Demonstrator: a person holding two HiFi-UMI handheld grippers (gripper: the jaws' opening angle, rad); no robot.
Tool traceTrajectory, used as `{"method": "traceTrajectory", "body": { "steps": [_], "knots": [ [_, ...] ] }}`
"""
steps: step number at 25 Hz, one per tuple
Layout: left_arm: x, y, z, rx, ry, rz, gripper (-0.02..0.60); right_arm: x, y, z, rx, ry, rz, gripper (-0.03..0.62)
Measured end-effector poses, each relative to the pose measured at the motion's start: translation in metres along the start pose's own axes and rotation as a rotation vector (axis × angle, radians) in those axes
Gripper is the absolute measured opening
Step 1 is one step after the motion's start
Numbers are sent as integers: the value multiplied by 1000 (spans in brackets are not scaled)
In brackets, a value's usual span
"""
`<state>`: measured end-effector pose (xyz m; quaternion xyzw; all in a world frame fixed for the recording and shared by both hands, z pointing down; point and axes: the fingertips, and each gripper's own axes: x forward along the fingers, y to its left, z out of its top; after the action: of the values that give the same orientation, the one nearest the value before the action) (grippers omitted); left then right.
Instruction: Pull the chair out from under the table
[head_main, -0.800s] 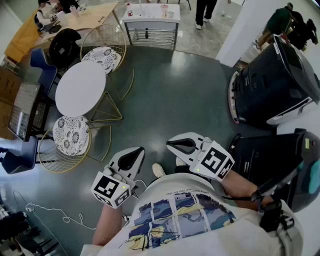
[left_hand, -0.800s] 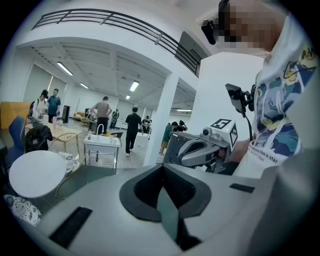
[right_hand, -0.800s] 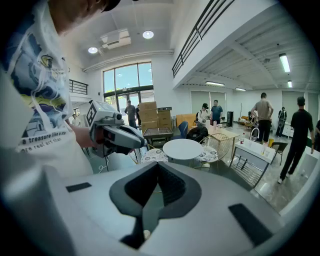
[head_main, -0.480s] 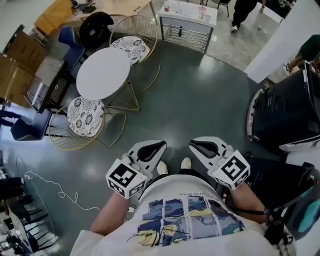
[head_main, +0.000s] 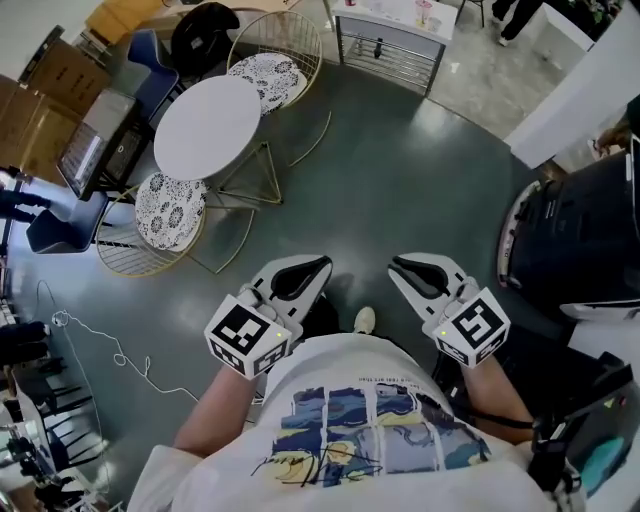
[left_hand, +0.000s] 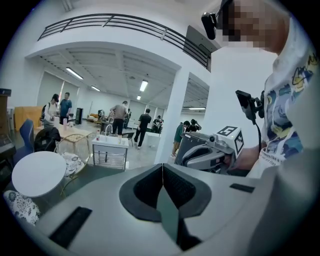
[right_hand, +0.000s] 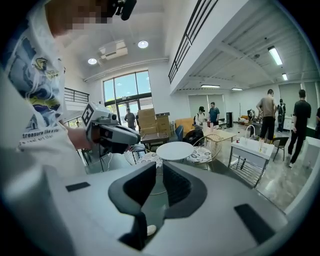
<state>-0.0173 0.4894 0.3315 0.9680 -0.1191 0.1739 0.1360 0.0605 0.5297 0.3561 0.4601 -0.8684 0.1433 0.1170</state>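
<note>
A round white table (head_main: 208, 128) stands at the upper left of the head view. A gold wire chair with a patterned cushion (head_main: 168, 212) is tucked against its near side, and a second such chair (head_main: 268, 75) is at its far side. My left gripper (head_main: 320, 264) and right gripper (head_main: 397, 264) are held side by side in front of my body, well short of the chairs. Both point toward the floor ahead and hold nothing. The left gripper (left_hand: 162, 167) has its pads together. The right gripper (right_hand: 159, 167) shows only a thin slit between its pads. The table (right_hand: 175, 150) is in the distance.
A white metal rack (head_main: 390, 40) stands beyond the table. A large black machine (head_main: 580, 230) fills the right side. A thin white cable (head_main: 110, 350) lies on the dark floor at the left, near a blue chair (head_main: 55, 228) and a monitor (head_main: 95, 150). People stand far off.
The head view has swung, so the table and chairs now sit higher and more to the right. Both grippers stay empty in front of the body, now closer to level with each other.
</note>
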Motion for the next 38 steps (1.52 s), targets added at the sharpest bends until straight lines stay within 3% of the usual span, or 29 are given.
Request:
{"method": "traceTrajectory", "body": {
  "steps": [7, 11, 16, 22, 29, 38],
  "knots": [
    [35, 61, 8, -7, -1, 2, 11, 48, -59, 2, 14, 18, -18, 53],
    [66, 133, 23, -28, -23, -10, 11, 100, -111, 19, 10, 42, -40, 107],
    [97, 234, 67, -42, -34, -33, 11, 183, -181, 60, 11, 88, -52, 109],
    [102, 333, 101, -6, -29, -20, 11, 280, -240, 111, -21, 96, -37, 109],
    [101, 416, 122, -45, -77, 87, 11, 361, -283, 140, -76, 147, 56, 109],
    [149, 497, 144, -93, -107, 222, 11, 444, -385, 149, -117, 189, 194, 109]
  ]
}}
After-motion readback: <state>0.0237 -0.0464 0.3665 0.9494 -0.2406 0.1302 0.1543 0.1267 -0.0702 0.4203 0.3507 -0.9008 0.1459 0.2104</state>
